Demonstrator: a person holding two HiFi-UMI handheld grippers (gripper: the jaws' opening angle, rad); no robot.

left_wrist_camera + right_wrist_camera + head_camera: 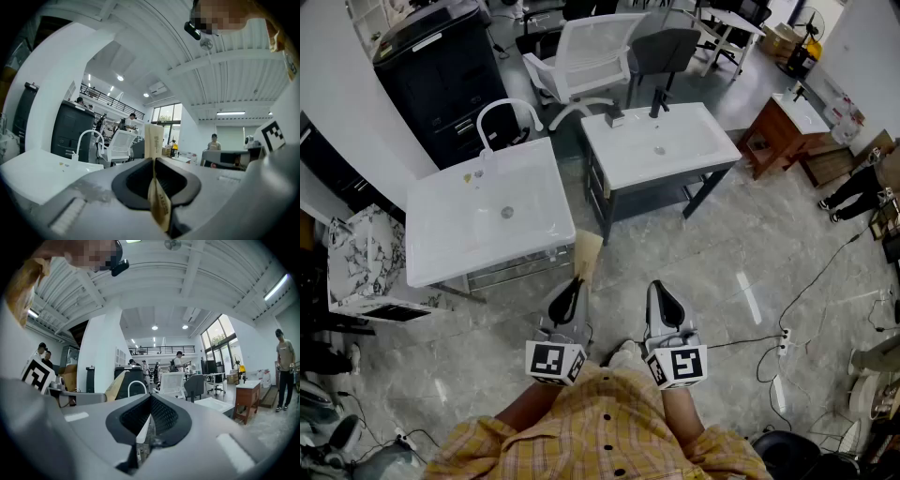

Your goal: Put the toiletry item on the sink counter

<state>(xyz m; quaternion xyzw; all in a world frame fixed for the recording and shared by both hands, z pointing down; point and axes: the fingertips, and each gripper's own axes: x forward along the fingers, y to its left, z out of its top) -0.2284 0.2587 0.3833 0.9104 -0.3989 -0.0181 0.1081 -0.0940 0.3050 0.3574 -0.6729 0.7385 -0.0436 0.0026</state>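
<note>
head: steeply down | gripper views: low, level, forward (shared: white chair [172,383])

open-plan office: desks, swivel chairs [591,56], display sinks [487,216].

The white rectangular sink surface [483,220] stands on the grey stone floor [750,244], with a curved white tap [502,117] at its back edge. Behind it is a tall black cabinet [441,75]; behind it and to its right is a white mesh chair [586,61]. Across a narrow gap to its right stands a second white sink on a dark frame [661,145], and farther right a small brown wooden vanity [783,131]. At its left sits a marbled box [366,258]. Just before its front right corner, the left gripper [574,289] has a flat tan sachet [586,251] between its jaws, the sachet's far end beside that corner. The right gripper [662,292] is farther right of that corner, apart from the surface.
</note>
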